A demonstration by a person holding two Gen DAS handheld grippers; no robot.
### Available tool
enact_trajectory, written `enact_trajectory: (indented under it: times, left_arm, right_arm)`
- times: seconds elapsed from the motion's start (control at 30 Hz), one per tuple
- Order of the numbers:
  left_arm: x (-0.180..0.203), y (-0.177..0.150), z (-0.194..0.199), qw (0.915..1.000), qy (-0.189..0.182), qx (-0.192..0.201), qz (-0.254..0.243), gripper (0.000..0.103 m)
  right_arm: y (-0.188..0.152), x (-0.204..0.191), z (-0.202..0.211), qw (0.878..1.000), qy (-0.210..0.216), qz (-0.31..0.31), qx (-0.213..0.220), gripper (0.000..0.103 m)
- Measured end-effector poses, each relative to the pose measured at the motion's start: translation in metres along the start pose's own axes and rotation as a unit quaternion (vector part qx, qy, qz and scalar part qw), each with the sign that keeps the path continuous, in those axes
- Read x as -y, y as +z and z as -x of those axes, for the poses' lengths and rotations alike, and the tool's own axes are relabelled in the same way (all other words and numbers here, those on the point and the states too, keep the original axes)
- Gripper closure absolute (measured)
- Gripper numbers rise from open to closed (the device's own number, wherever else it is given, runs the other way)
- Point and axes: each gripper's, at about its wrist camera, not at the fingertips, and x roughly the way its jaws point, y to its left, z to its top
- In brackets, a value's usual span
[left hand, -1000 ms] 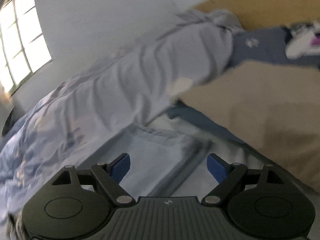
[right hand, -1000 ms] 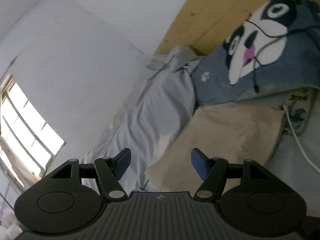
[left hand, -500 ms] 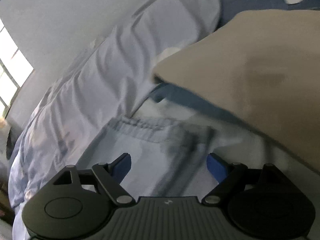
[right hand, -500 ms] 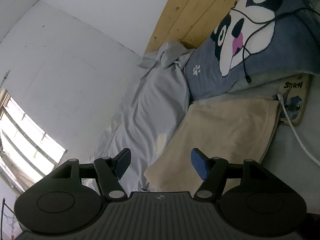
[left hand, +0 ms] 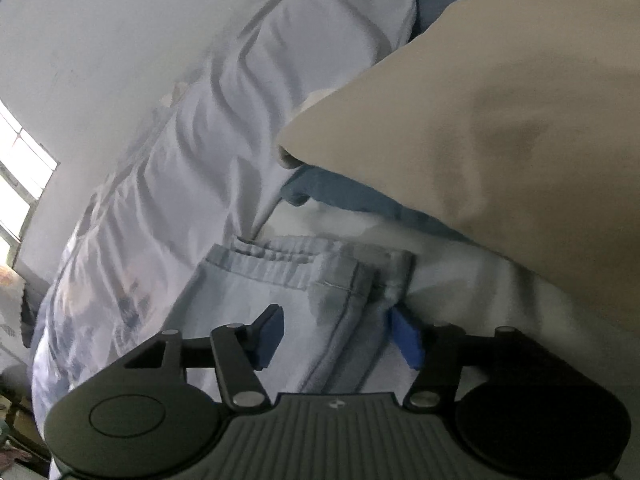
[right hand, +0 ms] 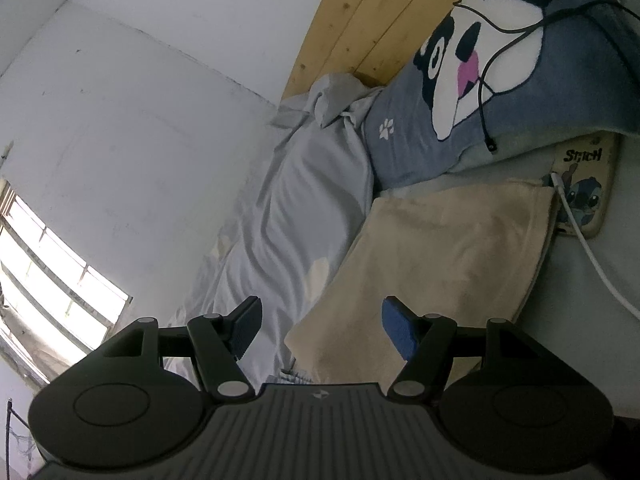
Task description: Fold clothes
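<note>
A pale blue garment (left hand: 280,272) with a gathered waistband lies flat on the bed, low in the left wrist view. My left gripper (left hand: 337,336) hangs just over its waistband corner, and its jaws are closing. The cloth's seamed edge runs between the blue pads (left hand: 270,336), which do not pinch it. In the right wrist view only a sliver of the garment (right hand: 294,376) shows above the gripper body. My right gripper (right hand: 318,328) is held open over the bed with nothing between its fingers.
A beige cushion (left hand: 500,100) overlies a darker blue cloth (left hand: 340,192) just beyond the garment. A rumpled pale duvet (left hand: 200,160) runs along the wall. A panda pillow (right hand: 500,60), a phone (right hand: 584,184) with a white cable (right hand: 588,256) and a wooden headboard (right hand: 360,12) lie further off.
My left gripper has dropped toward the garment's waistband corner and its jaws have narrowed around the seamed edge. The right gripper has rolled slightly and stays open.
</note>
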Motion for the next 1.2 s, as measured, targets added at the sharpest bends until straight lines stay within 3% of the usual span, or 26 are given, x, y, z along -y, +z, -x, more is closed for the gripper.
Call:
enact_trajectory:
  times: [0.13, 0.23, 0.3, 0.33, 0.37, 0.47, 0.57, 0.67, 0.77, 0.87, 1.03, 1.2]
  left_arm:
    - [-0.004, -0.001, -0.008, 0.9998, 0.017, -0.001, 0.015, 0.028]
    - [-0.004, -0.001, -0.012, 0.9996, 0.021, 0.0, 0.017, 0.03]
    - [-0.002, 0.0, -0.013, 0.9998, 0.015, -0.001, 0.013, 0.05]
    - [0.002, 0.0, -0.015, 0.9999, 0.015, -0.004, 0.005, 0.074]
    - [0.006, 0.0, -0.016, 0.9997, 0.022, -0.008, -0.004, 0.08]
    - [0.005, 0.0, -0.016, 0.9994, 0.032, -0.008, 0.013, 0.094]
    - [-0.022, -0.003, -0.007, 0.9966, 0.016, 0.01, 0.08, 0.095]
    - [-0.062, -0.004, 0.013, 0.9857, -0.007, 0.042, 0.163, 0.096]
    - [-0.116, -0.011, 0.034, 0.9613, -0.032, 0.062, 0.266, 0.096]
    - [-0.175, -0.033, 0.058, 0.9207, -0.042, 0.088, 0.378, 0.096]
    - [-0.259, -0.099, 0.112, 0.8552, -0.004, 0.135, 0.5, 0.097]
    - [-0.307, -0.173, 0.183, 0.806, 0.069, 0.188, 0.557, 0.097]
  right_arm:
    - [0.001, 0.001, 0.001, 1.0, -0.002, -0.001, 0.002, 0.034]
    - [0.001, 0.002, 0.001, 1.0, -0.003, 0.001, 0.0, 0.034]
    - [0.002, 0.002, 0.001, 1.0, -0.004, 0.003, -0.001, 0.034]
    - [0.003, 0.002, 0.001, 1.0, -0.005, 0.003, -0.001, 0.034]
    - [0.003, 0.003, 0.002, 1.0, -0.005, 0.004, -0.001, 0.034]
    - [0.004, 0.004, 0.003, 1.0, -0.006, 0.008, 0.0, 0.034]
    - [0.005, 0.003, 0.004, 1.0, -0.004, 0.013, -0.002, 0.034]
    - [0.003, 0.001, 0.002, 1.0, 0.001, 0.022, -0.009, 0.034]
    - [-0.001, -0.002, -0.001, 0.999, 0.007, 0.029, -0.02, 0.034]
    - [-0.007, -0.006, -0.007, 0.998, 0.015, 0.042, -0.036, 0.034]
    - [-0.017, -0.014, -0.013, 0.996, 0.029, 0.061, -0.06, 0.034]
    - [-0.028, -0.022, -0.016, 0.993, 0.039, 0.085, -0.075, 0.034]
